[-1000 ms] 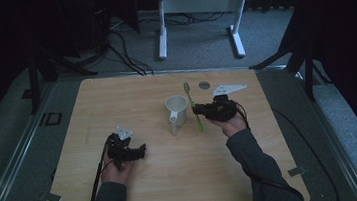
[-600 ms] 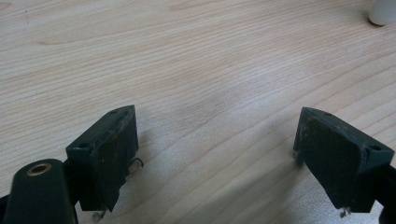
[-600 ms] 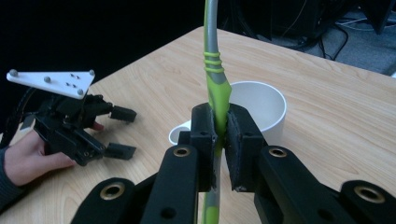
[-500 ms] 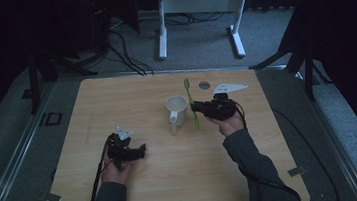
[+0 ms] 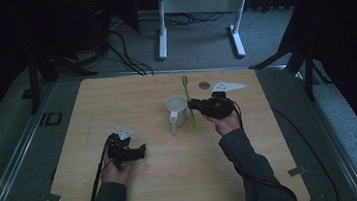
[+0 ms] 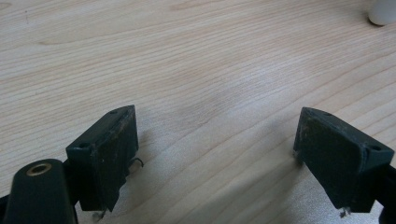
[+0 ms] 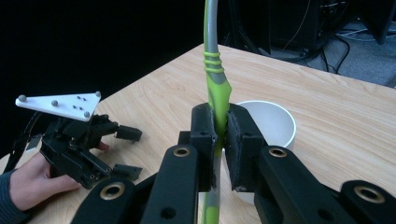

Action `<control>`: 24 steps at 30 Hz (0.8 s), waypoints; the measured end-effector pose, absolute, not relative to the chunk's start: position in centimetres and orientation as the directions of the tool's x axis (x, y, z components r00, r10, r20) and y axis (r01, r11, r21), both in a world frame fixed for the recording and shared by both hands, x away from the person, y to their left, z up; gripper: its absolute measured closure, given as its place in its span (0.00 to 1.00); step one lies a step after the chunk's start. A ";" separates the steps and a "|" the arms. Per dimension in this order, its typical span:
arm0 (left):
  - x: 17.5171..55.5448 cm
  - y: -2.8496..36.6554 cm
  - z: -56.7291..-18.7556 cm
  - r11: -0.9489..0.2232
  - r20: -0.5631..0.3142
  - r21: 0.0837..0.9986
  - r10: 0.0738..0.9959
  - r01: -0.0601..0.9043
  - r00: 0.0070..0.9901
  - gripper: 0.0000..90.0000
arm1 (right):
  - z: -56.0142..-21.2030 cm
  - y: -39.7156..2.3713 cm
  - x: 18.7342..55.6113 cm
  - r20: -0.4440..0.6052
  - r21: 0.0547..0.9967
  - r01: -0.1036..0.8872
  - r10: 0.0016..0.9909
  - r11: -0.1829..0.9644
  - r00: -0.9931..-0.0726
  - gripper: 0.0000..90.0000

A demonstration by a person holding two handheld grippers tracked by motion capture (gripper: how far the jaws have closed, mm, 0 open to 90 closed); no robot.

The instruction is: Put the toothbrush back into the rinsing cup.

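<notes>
so there's a green and grey toothbrush, thin with a ribbed grip, held just off the right side of a white mug. the mug has a handle, stands upright with its mouth open, sitting a bit right of the middle of the wooden table, closer to the far edge.

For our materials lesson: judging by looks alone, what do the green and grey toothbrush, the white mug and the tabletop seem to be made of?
Green and grey toothbrush: probably plastic with rubbery grip, going by its moulded ridges and smooth sheen.
White mug: glazed ceramic or plastic; its even matte white leaves that open.
Tabletop: pale wood or wood-look laminate, with visible grain lines.
</notes>
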State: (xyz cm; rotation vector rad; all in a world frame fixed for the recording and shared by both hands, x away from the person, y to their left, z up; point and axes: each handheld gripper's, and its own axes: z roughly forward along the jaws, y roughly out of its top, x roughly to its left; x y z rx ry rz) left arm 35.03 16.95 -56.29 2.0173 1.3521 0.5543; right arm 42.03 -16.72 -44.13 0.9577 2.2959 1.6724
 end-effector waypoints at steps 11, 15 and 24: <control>35.0 16.9 -56.3 -0.266 -0.005 0.708 0.924 0.654 0.382 0.16 | -44.0 -16.2 42.2 0.267 0.902 0.407 0.559 0.142 -0.785 0.91; 35.0 16.9 -56.3 -0.266 -0.005 0.708 0.924 0.654 0.382 0.16 | -44.0 -16.1 42.3 0.275 0.906 0.405 0.553 0.126 -0.787 0.91; 35.0 16.9 -56.3 -0.266 -0.005 0.708 0.924 0.654 0.382 0.16 | -43.8 -15.8 42.5 0.306 0.907 0.412 0.543 0.082 -0.782 0.91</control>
